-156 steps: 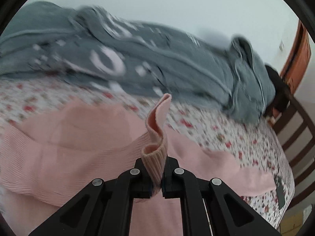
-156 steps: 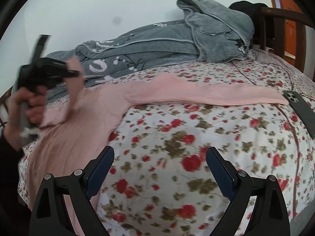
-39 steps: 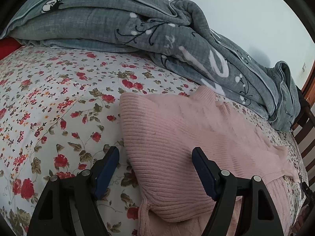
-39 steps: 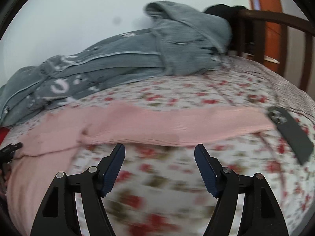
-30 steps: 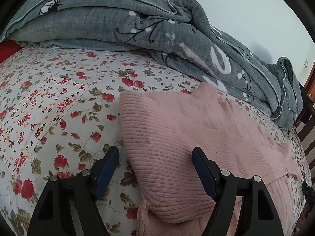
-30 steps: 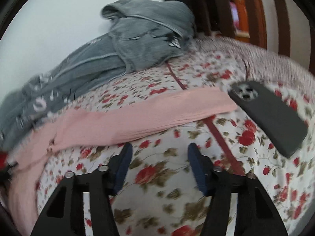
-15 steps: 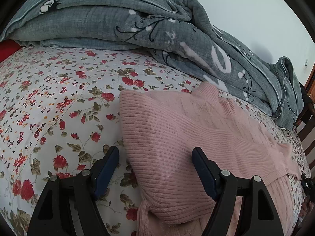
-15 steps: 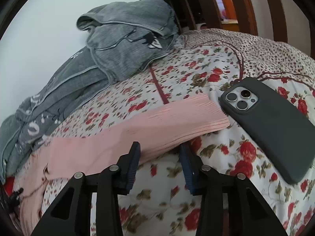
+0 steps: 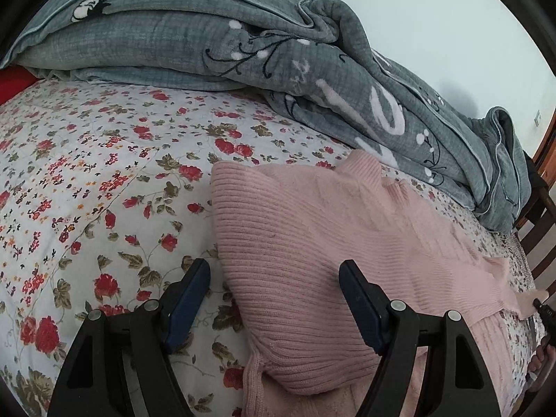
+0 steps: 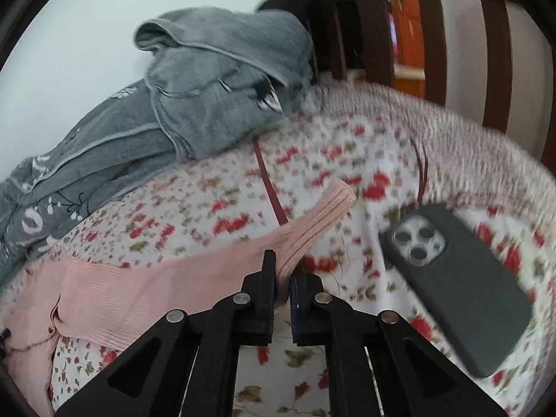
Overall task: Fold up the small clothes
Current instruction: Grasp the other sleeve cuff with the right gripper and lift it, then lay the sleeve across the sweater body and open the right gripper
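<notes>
A pink ribbed sweater (image 9: 305,243) lies on the flowered bed sheet (image 9: 87,180), its left sleeve folded over the body. My left gripper (image 9: 274,299) is open and empty, its jaws either side of the sweater's folded left edge. My right gripper (image 10: 283,274) is shut on the cuff end of the sweater's right sleeve (image 10: 312,219), which stretches back left to the body (image 10: 104,295). The cuff stands up a little off the sheet. The right gripper also shows small in the left wrist view (image 9: 542,307).
A grey quilt (image 9: 243,45) is heaped along the back against the wall, also in the right wrist view (image 10: 208,80). A dark phone (image 10: 462,278) lies on the sheet right of the cuff. A wooden bed frame (image 10: 431,34) stands behind.
My right gripper has moved right along the sleeve and closed on its cuff, lifting it slightly. My left gripper let go of the left sleeve earlier and has stayed open and still.
</notes>
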Action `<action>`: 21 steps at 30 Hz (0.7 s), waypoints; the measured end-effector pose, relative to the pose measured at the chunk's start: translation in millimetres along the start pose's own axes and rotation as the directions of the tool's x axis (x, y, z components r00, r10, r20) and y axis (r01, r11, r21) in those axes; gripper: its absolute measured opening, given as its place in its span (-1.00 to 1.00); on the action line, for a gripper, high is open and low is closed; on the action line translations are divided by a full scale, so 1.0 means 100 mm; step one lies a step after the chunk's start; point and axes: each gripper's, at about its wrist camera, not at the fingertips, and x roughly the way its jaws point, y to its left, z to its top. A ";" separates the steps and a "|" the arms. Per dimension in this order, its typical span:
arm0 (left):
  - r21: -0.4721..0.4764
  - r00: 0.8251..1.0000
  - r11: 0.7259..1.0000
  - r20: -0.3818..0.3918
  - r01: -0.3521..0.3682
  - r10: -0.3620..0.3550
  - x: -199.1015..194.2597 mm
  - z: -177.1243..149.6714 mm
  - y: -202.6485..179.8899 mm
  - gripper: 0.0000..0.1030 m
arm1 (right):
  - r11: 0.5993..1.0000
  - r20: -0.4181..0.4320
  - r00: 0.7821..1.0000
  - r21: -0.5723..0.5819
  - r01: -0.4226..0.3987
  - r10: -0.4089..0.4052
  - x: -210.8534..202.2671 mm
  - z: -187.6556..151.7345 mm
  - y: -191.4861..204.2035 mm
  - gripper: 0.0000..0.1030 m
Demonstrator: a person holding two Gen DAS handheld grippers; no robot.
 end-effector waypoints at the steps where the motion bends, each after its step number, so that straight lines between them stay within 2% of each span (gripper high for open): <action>1: -0.002 1.000 1.000 0.005 0.004 -0.004 -0.01 0.00 0.00 0.46 | 1.000 0.014 1.000 -0.010 0.001 -0.001 -0.06 0.04 0.05 -0.87; 7: -0.023 0.999 1.000 0.033 0.019 -0.019 -0.09 -0.01 0.03 0.46 | 0.997 0.104 0.994 -0.076 -0.017 0.025 -0.48 0.29 0.53 -0.88; 10: -0.064 0.997 0.998 0.073 0.023 -0.019 -0.18 -0.02 0.10 0.49 | 0.992 0.151 0.987 -0.114 -0.047 0.064 -0.74 0.41 0.93 -0.88; 14: -0.156 0.991 0.986 0.131 0.051 -0.030 -0.40 -0.05 0.27 0.52 | 0.975 0.208 0.967 -0.195 -0.105 0.146 -1.15 0.47 1.65 -0.88; 18: -0.240 0.988 0.971 0.154 0.020 0.018 -0.69 -0.13 0.55 0.57 | 0.938 0.227 0.939 -0.290 -0.189 0.259 -1.53 0.39 2.50 -0.88; 21: -0.251 0.987 0.966 0.129 -0.062 0.097 -0.87 -0.18 0.80 0.57 | 0.899 0.211 0.913 -0.351 -0.263 0.349 -1.71 0.23 3.10 -0.88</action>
